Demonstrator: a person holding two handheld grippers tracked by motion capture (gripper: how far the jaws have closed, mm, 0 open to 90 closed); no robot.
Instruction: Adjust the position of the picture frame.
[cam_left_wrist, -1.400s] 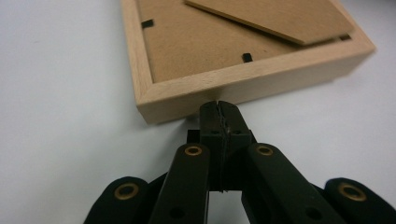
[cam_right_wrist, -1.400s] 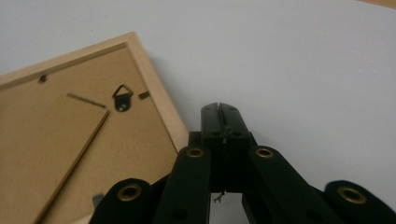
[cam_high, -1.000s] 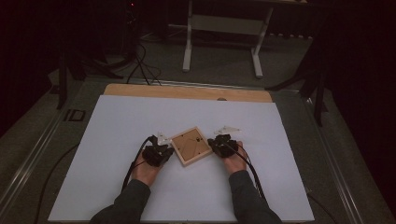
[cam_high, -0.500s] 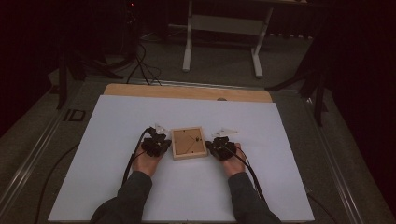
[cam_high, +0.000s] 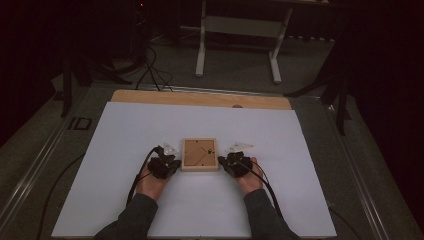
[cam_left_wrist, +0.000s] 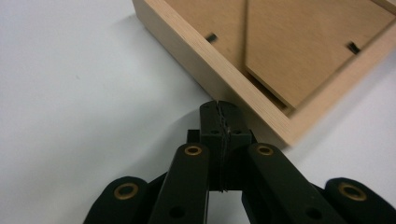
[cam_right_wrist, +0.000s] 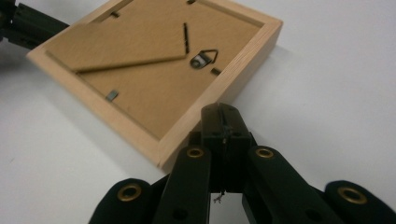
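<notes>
A square wooden picture frame lies face down on the white table cover, its brown backboard up with a metal hanger and small clips. My left gripper is shut with nothing in it, its tip against the frame's left side; in the left gripper view the closed tip touches the frame wall. My right gripper is likewise shut and empty, its tip pressed to the frame near a corner. A hand holds each gripper.
A bare wooden strip of the table shows beyond the white cover. Behind the table stands a white metal stand on the dark floor, with cables at the left. Wide open cover lies all around the frame.
The frame has turned from a diagonal pose to square with the table and slid a little away from the person. Both grippers stayed shut at its sides.
</notes>
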